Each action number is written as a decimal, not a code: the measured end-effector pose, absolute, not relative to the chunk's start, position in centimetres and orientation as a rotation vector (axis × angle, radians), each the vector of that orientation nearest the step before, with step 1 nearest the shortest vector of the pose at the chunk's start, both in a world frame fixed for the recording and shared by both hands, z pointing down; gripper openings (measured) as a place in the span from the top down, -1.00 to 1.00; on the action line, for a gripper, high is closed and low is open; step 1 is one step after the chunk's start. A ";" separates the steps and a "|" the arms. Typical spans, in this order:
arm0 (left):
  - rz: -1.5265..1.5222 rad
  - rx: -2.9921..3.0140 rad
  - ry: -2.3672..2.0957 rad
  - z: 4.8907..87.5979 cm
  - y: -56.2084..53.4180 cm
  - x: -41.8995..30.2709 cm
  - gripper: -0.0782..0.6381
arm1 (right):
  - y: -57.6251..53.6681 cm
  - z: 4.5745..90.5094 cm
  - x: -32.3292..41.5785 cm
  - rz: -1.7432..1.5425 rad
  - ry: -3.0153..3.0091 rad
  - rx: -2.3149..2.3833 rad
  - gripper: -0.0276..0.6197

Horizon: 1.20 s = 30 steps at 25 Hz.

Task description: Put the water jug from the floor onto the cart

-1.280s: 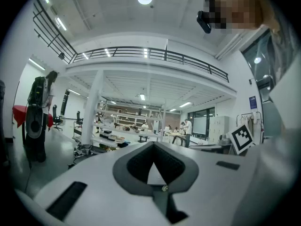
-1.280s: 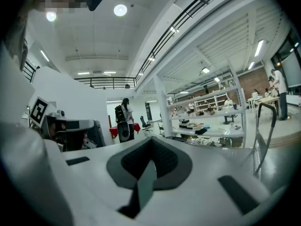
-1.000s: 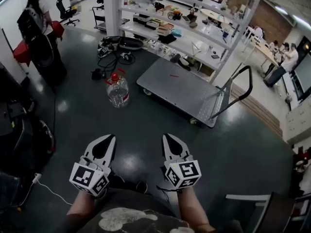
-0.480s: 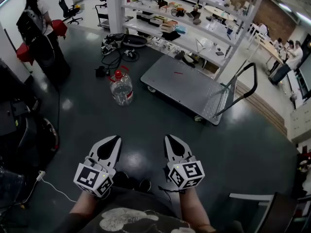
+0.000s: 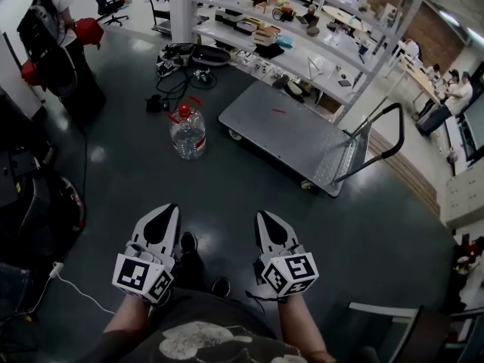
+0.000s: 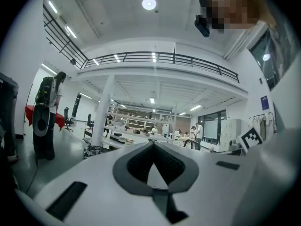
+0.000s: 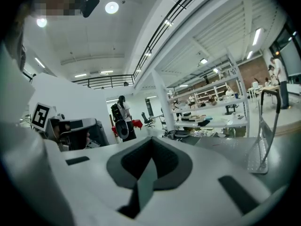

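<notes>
Both forearms reach forward from the bottom of the head view, holding the left gripper point(image 5: 166, 210) and the right gripper point(image 5: 263, 217) side by side, pointing roughly level over the dark floor. In the left gripper view, the left gripper's point(image 6: 153, 143) jaws meet at their tips with nothing between them. The right gripper point(image 7: 151, 140) is likewise closed and empty in its own view. The person's shoes point(image 5: 188, 243) show between the grippers, and a white cable point(image 5: 78, 295) trails on the floor at lower left.

Farther ahead, well apart from both grippers, the water jug point(image 5: 187, 133) stands upright on the floor. It is clear plastic with a red cap and red handle; its fill level cannot be made out. Just to its right sits the cart point(image 5: 287, 131), a flat grey platform with a small red mark on its deck and a black handle at the far right end. Beyond are the cluttered shelving point(image 5: 295, 40) and tangled cables point(image 5: 175, 57). A person point(image 5: 47, 30) with a backpack is cut off at the top left corner.
</notes>
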<state>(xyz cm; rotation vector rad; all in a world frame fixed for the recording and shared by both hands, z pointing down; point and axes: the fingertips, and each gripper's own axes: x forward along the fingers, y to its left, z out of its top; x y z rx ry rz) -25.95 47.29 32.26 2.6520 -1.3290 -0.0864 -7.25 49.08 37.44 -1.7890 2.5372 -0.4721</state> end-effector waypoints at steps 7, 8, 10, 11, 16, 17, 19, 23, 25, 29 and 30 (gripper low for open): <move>-0.115 2.667 -1.279 33.4 40.5 -25.9 0.76 | 43.3 38.2 -7.6 -0.515 2.547 -1.842 0.95; -0.112 2.666 -1.268 33.8 39.3 -26.1 0.76 | 42.1 38.5 -8.1 -0.534 2.557 -1.834 0.95; -0.092 2.659 -1.249 34.5 36.5 -26.7 0.76 | 39.2 39.1 -9.5 -0.558 2.590 -1.809 0.95; -0.079 2.657 -1.249 34.7 35.0 -27.2 0.76 | 37.7 39.3 -10.4 -0.564 2.605 -1.800 0.95; -0.037 2.633 -1.339 35.5 27.4 -31.6 0.76 | 28.5 39.4 -13.9 -0.586 2.603 -1.775 0.95; -0.041 2.619 -1.344 35.6 26.1 -32.5 0.76 | 26.8 39.2 -14.4 -0.585 2.598 -1.772 0.95; -0.046 2.589 -1.347 36.1 23.9 -34.1 0.76 | 24.1 38.9 -15.5 -0.579 2.602 -1.772 0.95; -0.018 2.570 -1.353 37.5 20.3 -36.2 0.76 | 20.9 40.5 -17.0 -0.610 2.612 -1.802 0.95; -0.003 2.562 -1.349 38.1 18.7 -36.6 0.76 | 19.7 41.3 -17.0 -0.646 2.600 -1.826 0.95; 0.033 2.524 -1.354 39.0 16.4 -36.4 0.76 | 17.4 42.0 -16.0 -0.684 2.598 -1.840 0.95; 0.039 2.516 -1.359 39.3 15.8 -36.2 0.76 | 16.6 42.2 -15.7 -0.687 2.596 -1.841 0.95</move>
